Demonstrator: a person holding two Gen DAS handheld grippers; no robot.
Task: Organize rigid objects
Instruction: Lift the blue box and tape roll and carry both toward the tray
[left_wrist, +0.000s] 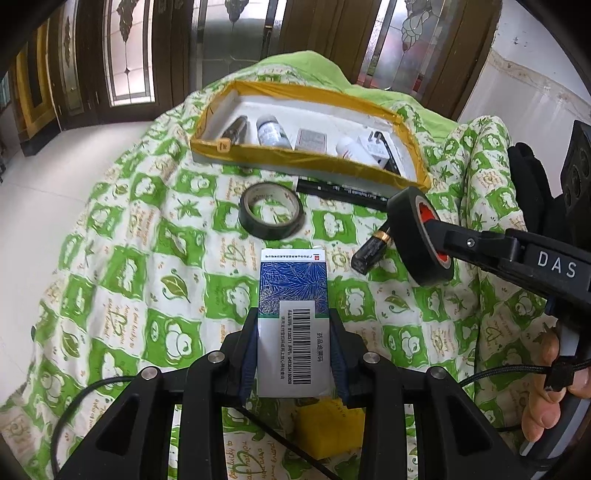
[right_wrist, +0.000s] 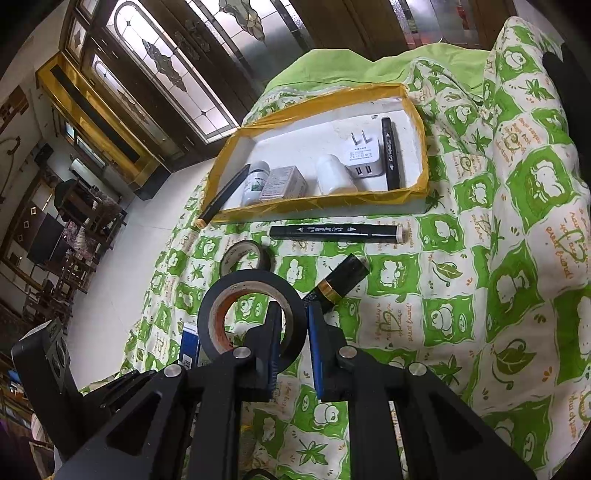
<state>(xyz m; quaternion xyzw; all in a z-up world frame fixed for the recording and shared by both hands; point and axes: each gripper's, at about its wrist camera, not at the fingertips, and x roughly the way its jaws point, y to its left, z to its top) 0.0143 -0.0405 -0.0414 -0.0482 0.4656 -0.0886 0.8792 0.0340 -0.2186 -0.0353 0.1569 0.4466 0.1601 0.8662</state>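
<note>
My left gripper (left_wrist: 293, 317) is shut on a blue-and-white medicine box (left_wrist: 291, 295) with a barcode, held above the green patterned quilt (left_wrist: 147, 258). My right gripper (right_wrist: 294, 317) is shut on the wall of a black tape roll (right_wrist: 221, 291), one finger inside the ring. In the left wrist view that tape roll (left_wrist: 406, 236) hangs at the right. A white foam tray (right_wrist: 314, 206) with a yellow taped rim lies further back; it holds markers, bottles, a small box and a white charger (right_wrist: 360, 158).
On the quilt in front of the tray lie a second tape roll (right_wrist: 245, 254), a black marker (right_wrist: 332, 230) and a black tube with a gold band (right_wrist: 343, 280). A yellow block (left_wrist: 328, 424) sits under the left gripper. The bed edge drops to a white floor (left_wrist: 55, 155) on the left.
</note>
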